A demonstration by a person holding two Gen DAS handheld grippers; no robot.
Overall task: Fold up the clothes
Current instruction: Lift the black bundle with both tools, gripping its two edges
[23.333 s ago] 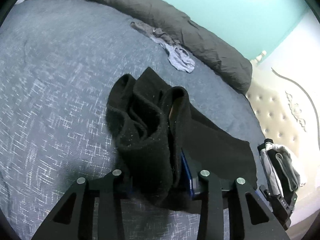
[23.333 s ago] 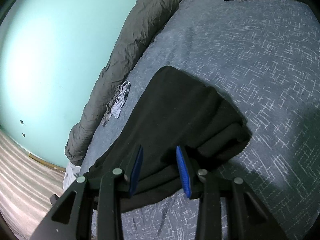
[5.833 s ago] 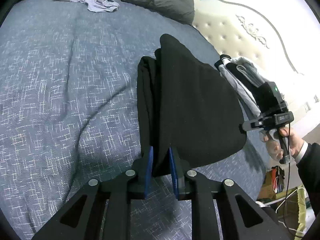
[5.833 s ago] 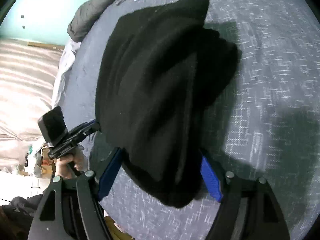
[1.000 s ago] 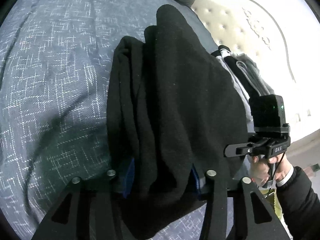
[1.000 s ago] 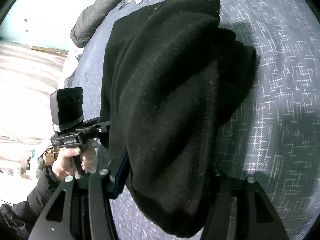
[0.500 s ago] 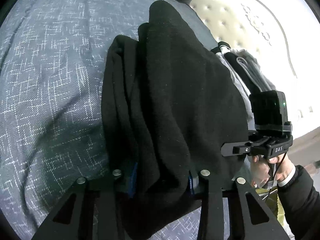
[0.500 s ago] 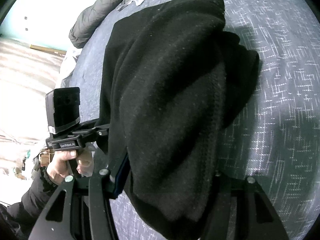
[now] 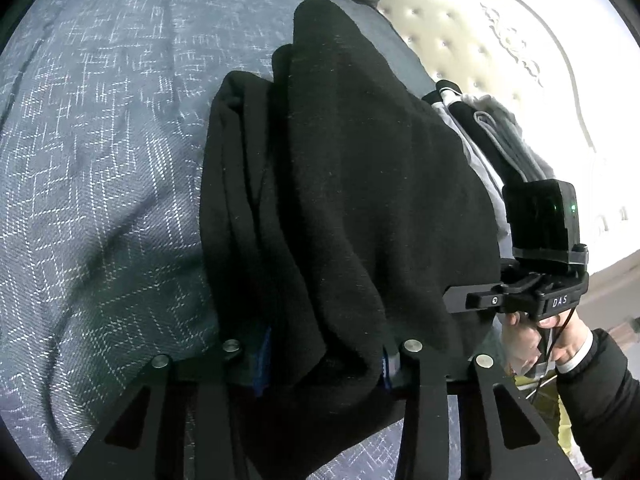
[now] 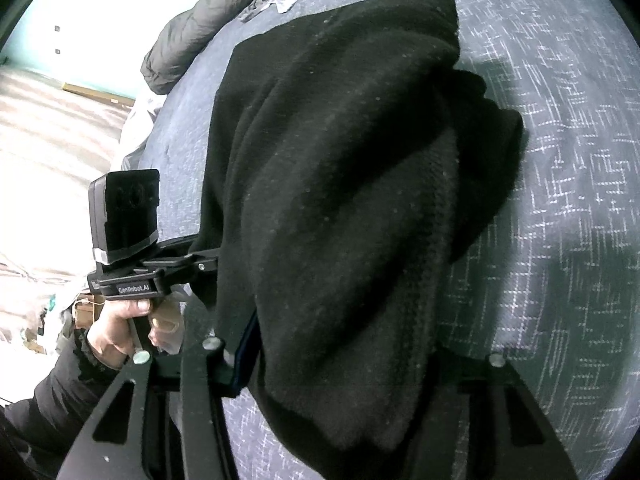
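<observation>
A blue-grey bedspread (image 9: 100,168) is seen beneath everything, with a cream tufted headboard (image 9: 472,48) beyond. A folded black garment (image 9: 352,184) is carried above it, bunched between both tools. The left gripper (image 9: 324,364) is held fairly wide around a thick wad of the cloth. On the right gripper (image 10: 336,364), the opening is hidden by draped fabric, so its state cannot be told.

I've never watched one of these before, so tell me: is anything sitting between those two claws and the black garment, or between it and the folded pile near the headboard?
Nothing visible does. The black garment already fills both the left gripper and the right gripper. The folded pile lies just beyond it, with no object between that I can see.
</observation>
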